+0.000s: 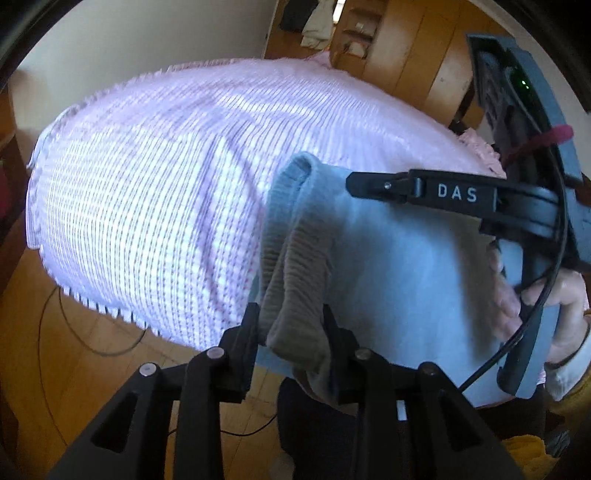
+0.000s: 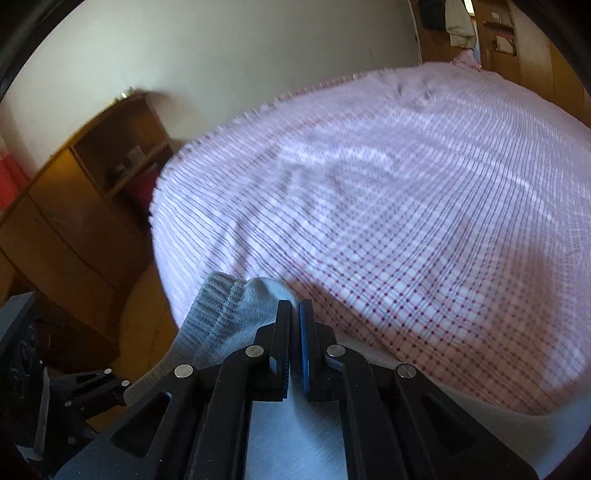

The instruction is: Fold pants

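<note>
The light grey-blue pants (image 1: 399,273) hang lifted over the near edge of a bed with a pink checked cover (image 1: 155,206). My left gripper (image 1: 291,321) is shut on the bunched ribbed waistband (image 1: 295,258). The right gripper (image 1: 354,182) shows in the left wrist view at the right, its fingers clamped on the pants' upper edge. In the right wrist view my right gripper (image 2: 294,314) is shut on the pants (image 2: 236,317), with the ribbed band (image 2: 210,310) to its left and the cover (image 2: 369,206) beyond.
A wooden shelf unit (image 2: 92,192) stands left of the bed by a white wall. Wooden cabinets and hanging clothes (image 1: 317,22) are at the back. A cable (image 1: 74,325) lies on the wooden floor near the bed's edge.
</note>
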`<state>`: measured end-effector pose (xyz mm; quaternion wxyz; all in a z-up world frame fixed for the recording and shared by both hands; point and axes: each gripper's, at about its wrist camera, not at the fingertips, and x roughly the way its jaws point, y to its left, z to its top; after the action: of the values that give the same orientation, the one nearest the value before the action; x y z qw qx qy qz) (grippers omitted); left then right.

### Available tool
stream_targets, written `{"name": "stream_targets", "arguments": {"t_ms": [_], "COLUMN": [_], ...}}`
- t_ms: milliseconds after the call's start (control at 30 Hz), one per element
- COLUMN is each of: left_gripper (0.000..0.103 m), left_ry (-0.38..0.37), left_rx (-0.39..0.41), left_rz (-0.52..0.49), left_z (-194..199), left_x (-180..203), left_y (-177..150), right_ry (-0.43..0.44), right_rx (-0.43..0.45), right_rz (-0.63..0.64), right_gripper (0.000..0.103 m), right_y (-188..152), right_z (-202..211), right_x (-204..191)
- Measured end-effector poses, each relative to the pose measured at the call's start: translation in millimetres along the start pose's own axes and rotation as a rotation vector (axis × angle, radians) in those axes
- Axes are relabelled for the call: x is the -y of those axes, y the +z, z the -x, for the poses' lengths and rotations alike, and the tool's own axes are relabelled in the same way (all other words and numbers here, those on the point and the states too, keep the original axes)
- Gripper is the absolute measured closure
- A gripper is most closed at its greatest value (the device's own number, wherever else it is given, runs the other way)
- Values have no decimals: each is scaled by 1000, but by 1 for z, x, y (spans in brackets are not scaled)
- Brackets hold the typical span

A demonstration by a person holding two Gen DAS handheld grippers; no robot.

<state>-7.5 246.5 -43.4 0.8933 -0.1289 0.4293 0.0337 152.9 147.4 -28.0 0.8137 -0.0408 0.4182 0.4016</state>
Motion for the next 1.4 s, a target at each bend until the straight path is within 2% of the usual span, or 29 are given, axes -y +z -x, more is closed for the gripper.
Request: {"name": "stream_targets", "arguments": {"t_ms": [67, 167, 200, 300, 467, 600, 733, 800, 867, 900, 967, 1067, 1167, 1200, 1300, 1400], "left_gripper": [68, 68, 67, 66, 70, 72, 72, 72, 84, 86, 86, 86, 91, 91, 91, 91], "left_ry": [35, 58, 60, 65, 104, 119, 90, 27, -36, -66, -78, -15, 92, 105, 43, 53], "left_rx": [-4, -6, -2, 16, 49, 78, 110, 126, 119, 115, 124, 100, 25, 14, 25, 34], "left_rz": [-2, -3, -4, -6, -22, -79, -153, -164, -150, -141, -135, -130, -128, -125, -111, -119], "left_z": [-3, -2, 0, 12, 40, 54, 49, 39, 26, 18, 5, -22, -55, -62, -64, -58], "left_x": [-3, -4, -4, -4, -1, 10, 36, 47, 54, 57, 62, 59, 38, 31, 16, 17], "left_y": [-4, -7, -8, -11, -15, -8, 11, 25, 39, 47, 60, 73, 74, 74, 73, 70], "right_ry": [-8, 42, 66, 59, -5, -98, -148, -154, -165, -194, -275, -366, -378, -378, -366, -328], "right_rx": [-15, -40, -40, -10, 46, 61, 68, 66, 54, 38, 4, -13, 2, 7, 20, 34], "right_rz": [-10, -64, -79, -76, -84, -140, -190, -205, -209, -199, -192, -222, -235, -228, -208, -248], "right_gripper": [103, 100, 98, 90, 86, 86, 86, 86, 86, 86, 86, 88, 88, 88, 88, 88], "right_y": [-1, 0, 0, -2, -20, -46, -65, -70, -71, -70, -66, -62, -63, -63, -64, -64], "right_z": [-8, -10, -4, 23, 81, 120, 140, 140, 134, 128, 115, 95, 86, 83, 80, 82], "right_x": [2, 10, 13, 18, 48, 83, 105, 111, 113, 113, 113, 126, 136, 139, 142, 151]}}
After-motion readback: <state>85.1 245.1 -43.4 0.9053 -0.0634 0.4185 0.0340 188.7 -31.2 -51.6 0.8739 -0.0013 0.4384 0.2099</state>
